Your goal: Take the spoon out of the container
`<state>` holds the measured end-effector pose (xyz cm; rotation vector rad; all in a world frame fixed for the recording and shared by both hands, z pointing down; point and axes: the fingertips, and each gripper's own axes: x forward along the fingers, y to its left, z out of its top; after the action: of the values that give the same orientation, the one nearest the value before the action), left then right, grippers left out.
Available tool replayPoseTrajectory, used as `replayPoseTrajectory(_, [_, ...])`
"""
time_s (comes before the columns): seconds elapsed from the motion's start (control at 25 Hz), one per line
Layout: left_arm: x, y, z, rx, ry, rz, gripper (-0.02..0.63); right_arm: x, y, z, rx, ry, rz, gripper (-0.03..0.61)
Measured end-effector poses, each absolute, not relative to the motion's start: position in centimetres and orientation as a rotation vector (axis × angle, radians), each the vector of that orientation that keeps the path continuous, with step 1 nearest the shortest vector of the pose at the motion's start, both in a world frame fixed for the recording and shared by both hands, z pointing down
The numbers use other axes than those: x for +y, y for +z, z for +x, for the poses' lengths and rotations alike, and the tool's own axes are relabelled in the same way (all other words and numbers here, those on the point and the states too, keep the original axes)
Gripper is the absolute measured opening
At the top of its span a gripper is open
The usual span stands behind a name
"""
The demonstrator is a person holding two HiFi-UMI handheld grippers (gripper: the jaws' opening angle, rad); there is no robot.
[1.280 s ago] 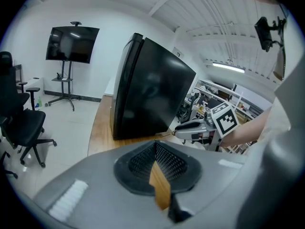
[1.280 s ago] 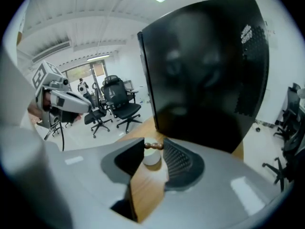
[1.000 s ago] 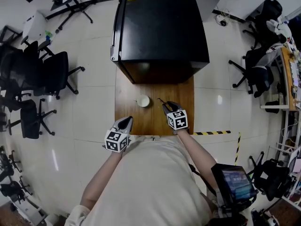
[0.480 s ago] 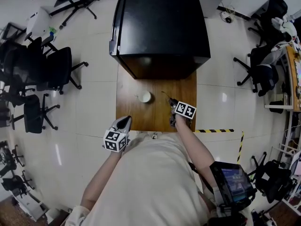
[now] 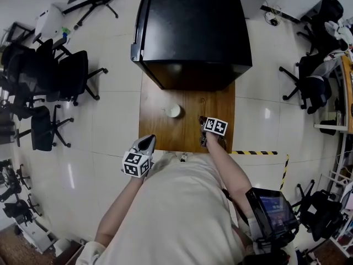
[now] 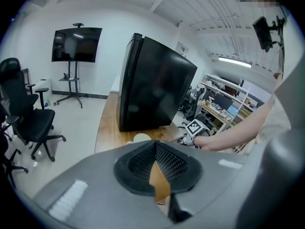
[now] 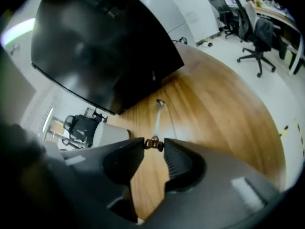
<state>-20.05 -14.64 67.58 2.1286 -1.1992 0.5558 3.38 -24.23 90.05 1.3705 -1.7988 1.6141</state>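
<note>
Bright overhead lt; glare on floor [image 5: 266,114]; fisheye warp at edges (right gripper view blurry).

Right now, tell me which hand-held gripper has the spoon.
The right hand-held gripper: its jaws pinch the spoon by its brown handle end. The left hand-held gripper is shut, empty.

Wood table [image 5: 160,131] w/ black cabinet [image 5: 190,26] at far end, white container [image 5: 174,111] nr middle.

office-style lab: swivel chairs [image 5: 60,79] and a screen on a stand [image 6: 76,44] left of the black cabinet [image 5: 190,26], cluttered desks [image 6: 221,101] to its right.
</note>
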Motion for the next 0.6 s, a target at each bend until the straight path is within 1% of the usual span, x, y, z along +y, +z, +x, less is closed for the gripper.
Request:
replayPoseTrajectory(0.32, [-13.9,67.7,-21.3,-1.197,0.580,2.117,-0.011,-23.1,92.8,3.0,-1.721,1.377,1.257,0.130])
replayPoseTrajectory(0.36, [-13.9,67.7,-21.5,-1.196,0.580,2.117,-0.011,-22.9,92.9,3.0,-1.715,1.345,1.238,0.163])
replayPoseTrajectory(0.44, [-13.7,67.7,-21.8,-1.193,0.575,2.118,-0.011,-22.7,92.4,2.8,-1.712,1.277,1.210,0.211])
replayPoseTrajectory(0.6, [-13.6,67.9,-22.3,-1.169,0.542,2.131,-0.011,-22.7,90.7,2.3,-1.734,1.152,1.215,0.213])
